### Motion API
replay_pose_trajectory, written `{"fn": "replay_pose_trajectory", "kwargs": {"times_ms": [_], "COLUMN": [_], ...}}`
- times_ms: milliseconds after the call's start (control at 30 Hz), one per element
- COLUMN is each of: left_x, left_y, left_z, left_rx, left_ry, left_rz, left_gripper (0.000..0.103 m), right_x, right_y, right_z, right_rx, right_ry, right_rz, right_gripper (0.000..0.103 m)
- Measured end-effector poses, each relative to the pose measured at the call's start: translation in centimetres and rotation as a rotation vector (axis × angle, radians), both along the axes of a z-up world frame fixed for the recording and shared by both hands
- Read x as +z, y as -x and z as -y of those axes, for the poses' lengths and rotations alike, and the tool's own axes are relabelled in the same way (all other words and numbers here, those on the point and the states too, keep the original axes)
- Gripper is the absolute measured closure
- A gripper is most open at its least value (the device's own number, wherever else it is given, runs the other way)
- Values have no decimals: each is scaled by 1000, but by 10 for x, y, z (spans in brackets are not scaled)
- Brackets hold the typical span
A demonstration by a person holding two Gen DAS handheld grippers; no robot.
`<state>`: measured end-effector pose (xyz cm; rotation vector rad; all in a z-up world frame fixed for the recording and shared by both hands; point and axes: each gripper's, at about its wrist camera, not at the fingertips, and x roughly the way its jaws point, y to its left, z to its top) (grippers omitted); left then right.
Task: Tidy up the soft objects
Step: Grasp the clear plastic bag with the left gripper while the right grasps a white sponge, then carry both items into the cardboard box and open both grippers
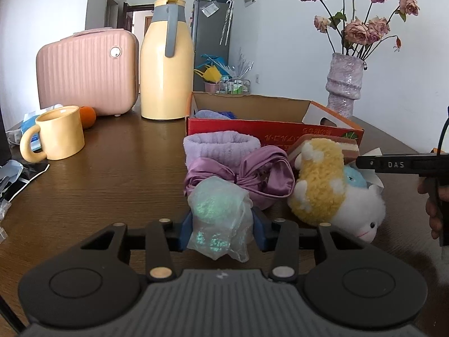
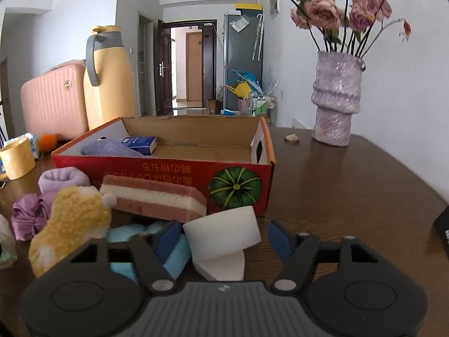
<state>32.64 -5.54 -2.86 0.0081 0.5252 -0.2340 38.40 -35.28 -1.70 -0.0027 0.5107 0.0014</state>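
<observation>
My left gripper (image 1: 221, 224) is shut on a clear bag of green glittery stuff (image 1: 219, 216), just in front of a purple satin bow (image 1: 241, 178) and a lilac towel roll (image 1: 221, 144). A yellow and white plush sheep (image 1: 331, 188) lies to its right, in front of the red cardboard box (image 1: 269, 130). My right gripper (image 2: 224, 236) is open around a bent white sponge (image 2: 224, 236), with a gap at the right finger. A pink and white layered sponge (image 2: 154, 198) and a light blue soft item (image 2: 176, 255) lie beside it. The box (image 2: 168, 165) holds a lilac cloth (image 2: 109, 148) and a blue packet (image 2: 139, 143).
A yellow mug (image 1: 60, 132), an orange (image 1: 87, 116), a pink case (image 1: 87, 73) and a yellow thermos jug (image 1: 167, 61) stand at the back left. A purple vase with dried roses (image 2: 335, 101) stands at the back right. A black item (image 2: 443, 230) lies at the table's right edge.
</observation>
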Motion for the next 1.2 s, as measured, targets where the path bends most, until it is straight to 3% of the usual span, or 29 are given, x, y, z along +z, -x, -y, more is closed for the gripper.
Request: {"fn": "replay_pose_trajectory", "kwargs": {"times_ms": [167, 367, 600, 833, 900, 1033, 1133, 1200], "left_x": [10, 23, 36, 45, 53, 104, 137, 151], "left_y": [10, 41, 80, 96, 89, 46, -15, -71], "left_z": [-1, 4, 20, 22, 20, 19, 23, 26], "left_rx": [23, 6, -58, -70, -81, -137, -140, -123], "left_ry": [-12, 6, 5, 23, 46, 99, 89, 99], "left_rz": [6, 18, 41, 54, 50, 86, 66, 3], "left_gripper": [60, 60, 60, 60, 60, 60, 60, 59], "right_x": [1, 20, 16, 15, 21, 57, 96, 116], "right_y": [16, 78, 149, 174, 174, 155, 112, 63], "right_z": [7, 8, -17, -32, -33, -47, -56, -55], "right_rx": [-22, -7, 116, 167, 174, 208, 272, 300], "right_ry": [-42, -77, -149, -173, -181, -113, -107, -185], "right_rz": [42, 112, 73, 56, 67, 157, 221, 188], "right_gripper": [51, 51, 51, 51, 51, 51, 51, 50]}}
